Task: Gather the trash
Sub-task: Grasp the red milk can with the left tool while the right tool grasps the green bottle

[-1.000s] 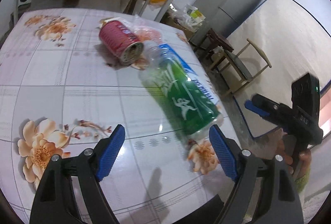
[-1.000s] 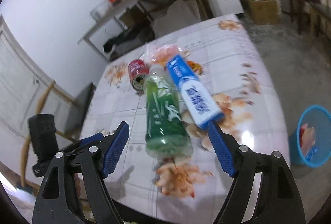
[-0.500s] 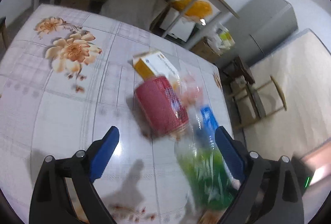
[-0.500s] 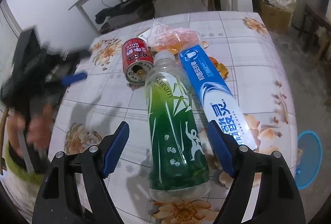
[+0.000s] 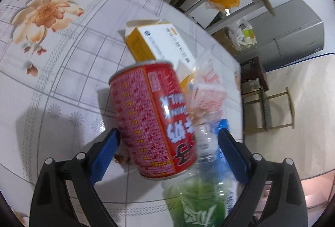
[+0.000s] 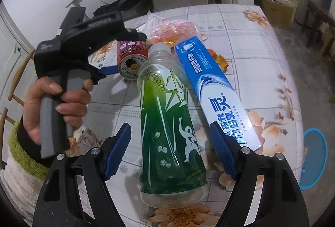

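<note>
A red drink can [image 5: 155, 122] lies on its side on the flowered table [image 5: 62, 72], between the wide-apart blue fingers of my left gripper [image 5: 168, 153]. The left pad is close beside the can and the right pad stands clear of it. A green bottle [image 6: 169, 128] lies lengthwise between the fingers of my right gripper [image 6: 169, 153], which is open, with gaps on both sides. The bottle's capless neck [image 5: 204, 137] touches the can. In the right wrist view a hand [image 6: 58, 105] holds the left gripper's handle beside the can [image 6: 132, 57].
A blue and white toothpaste box [image 6: 215, 97] lies right of the bottle. A yellow and white carton [image 5: 155, 42] and a crumpled plastic wrapper [image 6: 173, 28] lie behind the can. A blue bin [image 6: 314, 155] stands on the floor off the table's right edge. Wooden stools [image 5: 268, 101] stand beyond it.
My left gripper has swung from the bottle's base across the table to the can, which now sits between its jaws. My right gripper came down closer over the bottle, then held still.
</note>
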Available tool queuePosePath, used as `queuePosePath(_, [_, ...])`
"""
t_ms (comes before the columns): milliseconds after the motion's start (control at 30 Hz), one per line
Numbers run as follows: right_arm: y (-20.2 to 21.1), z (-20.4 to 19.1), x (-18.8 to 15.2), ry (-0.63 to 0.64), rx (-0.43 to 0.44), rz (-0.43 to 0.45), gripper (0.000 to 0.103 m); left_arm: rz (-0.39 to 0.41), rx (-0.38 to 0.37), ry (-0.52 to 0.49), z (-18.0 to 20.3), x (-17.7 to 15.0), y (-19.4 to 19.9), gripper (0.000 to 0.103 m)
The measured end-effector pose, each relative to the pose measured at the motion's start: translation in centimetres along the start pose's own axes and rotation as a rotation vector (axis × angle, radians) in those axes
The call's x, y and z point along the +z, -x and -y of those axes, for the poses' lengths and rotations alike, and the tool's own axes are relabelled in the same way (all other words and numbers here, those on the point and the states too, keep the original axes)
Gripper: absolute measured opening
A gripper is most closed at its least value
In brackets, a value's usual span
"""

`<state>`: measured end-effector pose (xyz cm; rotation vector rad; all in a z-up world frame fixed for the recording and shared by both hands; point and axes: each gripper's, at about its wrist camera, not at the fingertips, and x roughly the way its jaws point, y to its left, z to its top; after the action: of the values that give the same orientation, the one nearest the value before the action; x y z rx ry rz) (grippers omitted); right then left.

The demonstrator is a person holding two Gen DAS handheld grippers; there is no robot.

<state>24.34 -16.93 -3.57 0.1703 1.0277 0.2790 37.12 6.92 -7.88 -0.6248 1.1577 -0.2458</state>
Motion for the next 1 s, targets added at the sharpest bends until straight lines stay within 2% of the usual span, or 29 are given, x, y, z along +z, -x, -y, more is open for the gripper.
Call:
queuePosePath(200, [-0.6, 0.3, -0.4, -0.019, 0.014, -0.011, 0.069, 0.078, 0.088, -0.014, 0.2, -0.8, 0.0, 0.086])
queuePosePath(267, [-0.8, 0.3, -0.6, -0.017, 0.015, -0.016, 0.064, 0.096, 0.089, -0.005, 0.0, -1.0, 0.1, 0.077])
queuePosePath(333, [-0.9, 0.3, -0.8, -0.02, 0.02, -0.025, 0.06, 0.097, 0.059, -0.001, -0.5, -1.4, 0.4, 0.069])
queuePosePath(367, [-0.9, 0.3, -0.9, -0.02, 0.023, -0.028, 0.057, 0.101, 0.052, -0.002, -0.7, -1.8, 0.6, 0.069])
queuePosePath(500, [-0.7, 0.3, -1.4, -0.015, 0.026, -0.028, 0.056, 0.12, 0.075, -0.041, -1.4, -3.0, 1.9, 0.068])
queuePosePath(633, [-0.1, 0.2, -2.6, 0.004, 0.032, -0.037, 0.056, 0.097, 0.101, -0.179, -1.8, -5.5, 4.1, 0.068])
queuePosePath(833, [1.1, -0.5, -5.2, 0.04, 0.044, -0.064, 0.056, -0.023, 0.091, -0.424, -3.0, -11.7, 7.6, 0.068])
queuePosePath(900, [1.4, -0.8, -6.0, 0.046, 0.05, -0.072, 0.056, -0.028, 0.13, -0.456, -3.5, -13.5, 8.3, 0.068])
queuePosePath(1000, [1.8, -1.4, -7.0, 0.045, 0.059, -0.078, 0.056, 0.019, 0.171, -0.448, -4.1, -15.3, 8.9, 0.07])
